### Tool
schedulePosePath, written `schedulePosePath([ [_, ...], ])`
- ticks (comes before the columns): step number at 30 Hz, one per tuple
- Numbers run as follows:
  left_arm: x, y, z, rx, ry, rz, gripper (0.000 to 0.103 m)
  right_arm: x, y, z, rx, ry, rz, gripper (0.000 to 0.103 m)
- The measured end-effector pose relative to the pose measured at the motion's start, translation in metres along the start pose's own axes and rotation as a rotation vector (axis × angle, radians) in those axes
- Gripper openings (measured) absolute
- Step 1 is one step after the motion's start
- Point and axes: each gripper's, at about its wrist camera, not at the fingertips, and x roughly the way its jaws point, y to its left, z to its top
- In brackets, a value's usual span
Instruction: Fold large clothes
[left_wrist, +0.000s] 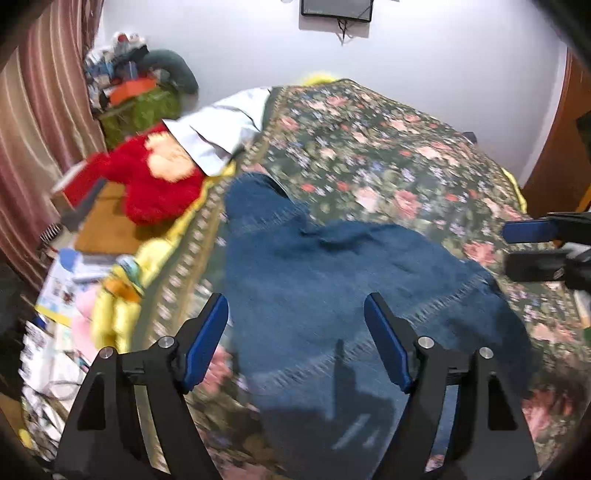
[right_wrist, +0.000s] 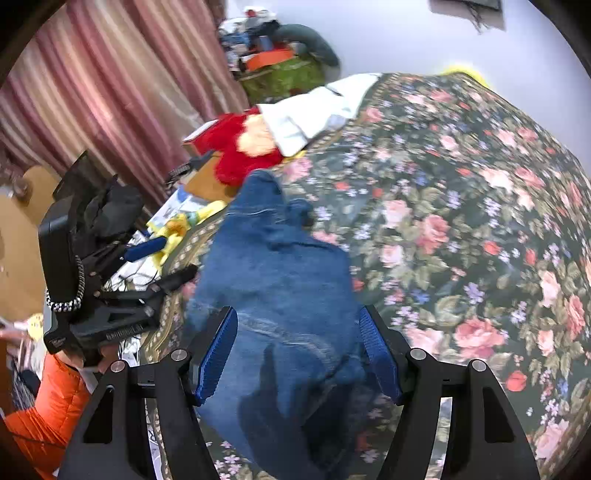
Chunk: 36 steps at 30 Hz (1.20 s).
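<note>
A pair of blue jeans (left_wrist: 332, 273) lies bunched on a bed with a dark floral bedspread (left_wrist: 388, 147). My left gripper (left_wrist: 295, 314) is open and empty, hovering above the jeans. My right gripper (right_wrist: 299, 325) is open and empty, also above the jeans (right_wrist: 280, 273). The right gripper shows at the right edge of the left wrist view (left_wrist: 517, 247), fingers apart. The left gripper shows at the left of the right wrist view (right_wrist: 173, 258), held by a hand in an orange sleeve.
A white folded garment (left_wrist: 221, 129) and a red plush toy (left_wrist: 155, 181) lie at the bed's far left corner. Clutter of papers and yellow cloth (left_wrist: 110, 295) lines the bed's left side. Striped curtains (right_wrist: 110, 92) hang at left. The floral bedspread (right_wrist: 461, 203) stretches right.
</note>
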Motion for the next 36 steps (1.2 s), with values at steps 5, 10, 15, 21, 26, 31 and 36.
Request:
schedulePosePath([
  [5, 0.032, -0.013, -0.020, 0.004, 0.122, -0.031, 0.076, 0.030, 0.009, -0.017, -0.070, 0.051, -0.084, 0.066],
  [10, 0.046, -0.022, -0.042, 0.099, 0.131, 0.067, 0.082, 0.053, -0.028, -0.041, 0.003, 0.112, -0.086, 0.073],
  [15, 0.033, -0.011, -0.058, 0.056, 0.123, 0.044, 0.085, 0.040, -0.049, -0.057, 0.074, 0.089, -0.060, 0.079],
  [21, 0.016, 0.004, -0.075, -0.014, 0.147, 0.058, 0.085, 0.018, -0.036, -0.070, 0.020, 0.054, -0.137, 0.079],
  [26, -0.005, 0.007, -0.084, -0.021, 0.149, 0.112, 0.084, -0.008, -0.030, -0.082, 0.034, 0.023, -0.183, 0.079],
  [31, -0.043, 0.001, -0.072, -0.057, 0.063, 0.102, 0.084, -0.045, -0.018, -0.090, 0.040, -0.048, -0.203, 0.079],
  [36, -0.101, -0.015, -0.046, -0.067, -0.101, 0.071, 0.084, -0.095, 0.009, -0.088, 0.022, -0.180, -0.201, 0.079],
])
